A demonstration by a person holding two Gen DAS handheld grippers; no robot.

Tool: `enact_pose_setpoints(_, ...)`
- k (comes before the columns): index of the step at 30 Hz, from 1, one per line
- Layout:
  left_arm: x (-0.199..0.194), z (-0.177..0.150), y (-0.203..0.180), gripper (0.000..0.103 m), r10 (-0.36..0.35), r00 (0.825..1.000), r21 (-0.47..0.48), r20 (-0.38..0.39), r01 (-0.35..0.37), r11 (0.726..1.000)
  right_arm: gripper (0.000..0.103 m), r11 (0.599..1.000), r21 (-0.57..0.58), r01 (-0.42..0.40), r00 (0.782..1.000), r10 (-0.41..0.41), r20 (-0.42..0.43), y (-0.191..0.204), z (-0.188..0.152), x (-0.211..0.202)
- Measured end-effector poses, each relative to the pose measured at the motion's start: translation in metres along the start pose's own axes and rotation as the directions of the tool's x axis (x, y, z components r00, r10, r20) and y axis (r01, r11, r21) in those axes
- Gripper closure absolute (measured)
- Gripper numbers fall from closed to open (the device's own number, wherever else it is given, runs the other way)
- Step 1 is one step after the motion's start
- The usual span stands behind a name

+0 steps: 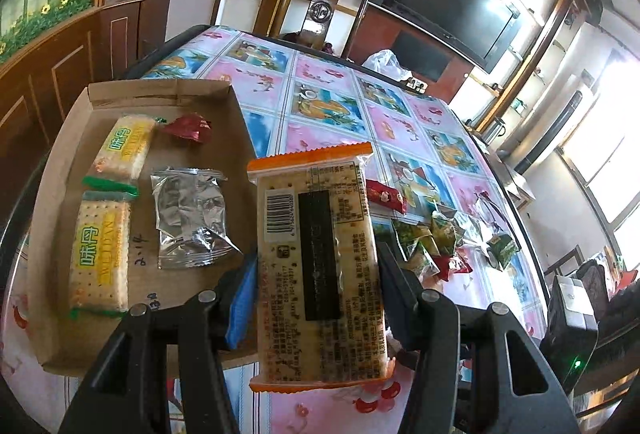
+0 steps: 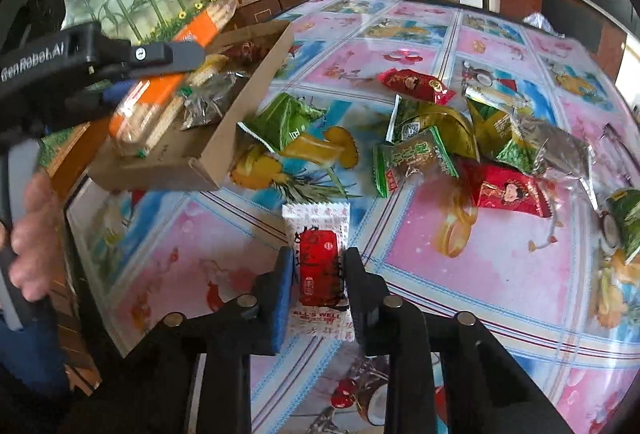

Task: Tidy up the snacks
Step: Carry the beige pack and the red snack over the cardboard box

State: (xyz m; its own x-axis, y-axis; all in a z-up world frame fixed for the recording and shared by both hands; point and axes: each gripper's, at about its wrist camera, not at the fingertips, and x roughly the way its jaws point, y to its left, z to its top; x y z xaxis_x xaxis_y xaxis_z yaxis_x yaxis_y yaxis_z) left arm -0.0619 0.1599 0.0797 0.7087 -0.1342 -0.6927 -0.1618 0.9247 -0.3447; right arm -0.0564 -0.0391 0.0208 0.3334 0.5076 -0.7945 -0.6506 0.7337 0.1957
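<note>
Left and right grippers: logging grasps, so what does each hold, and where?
Left gripper clamps the orange-edged cracker pack across its long sides, lower half. Right gripper pinches the white-and-red sachet at mid-sides.

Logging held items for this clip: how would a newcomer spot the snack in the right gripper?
Start at the cardboard tray on the flowered tablecloth. Nearer the camera, the right gripper is shut on a white sachet. Unlike the green and red wrappers heaped further right, it is white with a red central label.

The orange cracker pack [image 1: 318,266] hides the cardboard box's [image 1: 160,94] right wall (print too small to read).
</note>
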Motion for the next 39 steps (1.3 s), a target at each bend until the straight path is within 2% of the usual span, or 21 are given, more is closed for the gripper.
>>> enact_pose_setpoints(3,-0.003,0.0,0.0,0.049,-0.008,1.0,0.003,0.006,0.008,1.0,0.082,1.0,0.028,-0.008,1.0,0.007,0.025,-0.005,0.001,-0.005)
enact_pose_setpoints(9,-0.012,0.003,0.007,0.049,-0.005,1.0,-0.009,0.03,0.006,1.0,0.082,0.995,0.09,-0.031,0.992,0.019,0.125,-0.013,0.016,-0.026)
enact_pose_setpoints(18,-0.023,0.01,0.031,0.049,0.031,0.998,-0.057,0.06,-0.027,0.998,0.082,0.984,0.096,-0.149,0.972,0.128,0.197,0.01,0.05,-0.026)
enact_pose_setpoints(22,-0.025,0.012,0.047,0.049,0.051,0.997,-0.089,0.066,-0.045,0.995,0.082,0.977,0.08,-0.199,0.964,0.181,0.196,0.029,0.063,-0.015)
enact_pose_setpoints(29,-0.03,0.024,0.071,0.049,0.091,0.993,-0.131,0.08,-0.08,0.988,0.082,0.968,0.033,-0.249,0.96,0.242,0.144,0.069,0.088,0.019)
enact_pose_setpoints(33,-0.017,0.034,0.08,0.049,0.12,0.991,-0.138,0.059,-0.111,0.984,0.082,0.967,0.012,-0.254,0.96,0.251,0.122,0.083,0.099,0.039)
enact_pose_setpoints(37,0.003,0.039,0.086,0.049,0.146,0.988,-0.14,0.041,-0.139,0.98,0.082,0.957,0.012,-0.289,0.952,0.287,0.107,0.087,0.096,0.054)
enact_pose_setpoints(39,0.012,0.037,0.091,0.049,0.16,0.987,-0.148,0.029,-0.154,0.977,0.082,0.961,-0.001,-0.275,0.957,0.274,0.097,0.088,0.094,0.058)
